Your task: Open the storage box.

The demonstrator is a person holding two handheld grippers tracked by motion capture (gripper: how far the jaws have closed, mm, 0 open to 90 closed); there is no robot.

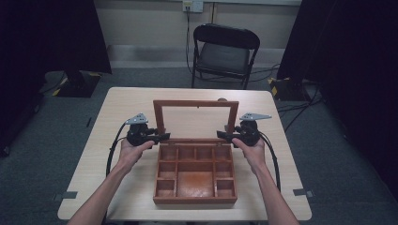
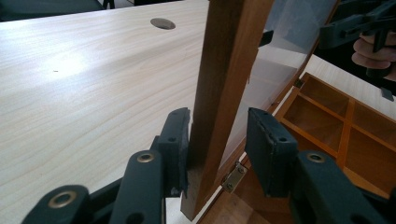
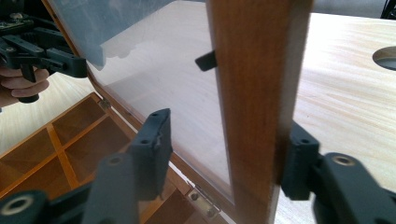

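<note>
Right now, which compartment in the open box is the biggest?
The wide centre compartment at the near edge of the wooden box. It spans far more floor than the small square cells around it.

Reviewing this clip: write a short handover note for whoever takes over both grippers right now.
Left gripper: open, fingers astride the lid's left side rail; one finger touches the wood, the other stands clear.
Right gripper: open, astride the right side rail, outer finger against it, the inner one apart.
Wooden box: at the table's near edge, compartments empty.
Lid: glass-paned, upright on its rear hinges.
Done: lid is up, both grippers at its rails.
Left: probably either lower the lid shut or let go; the direction is unclear. Keep both sides level.
</note>
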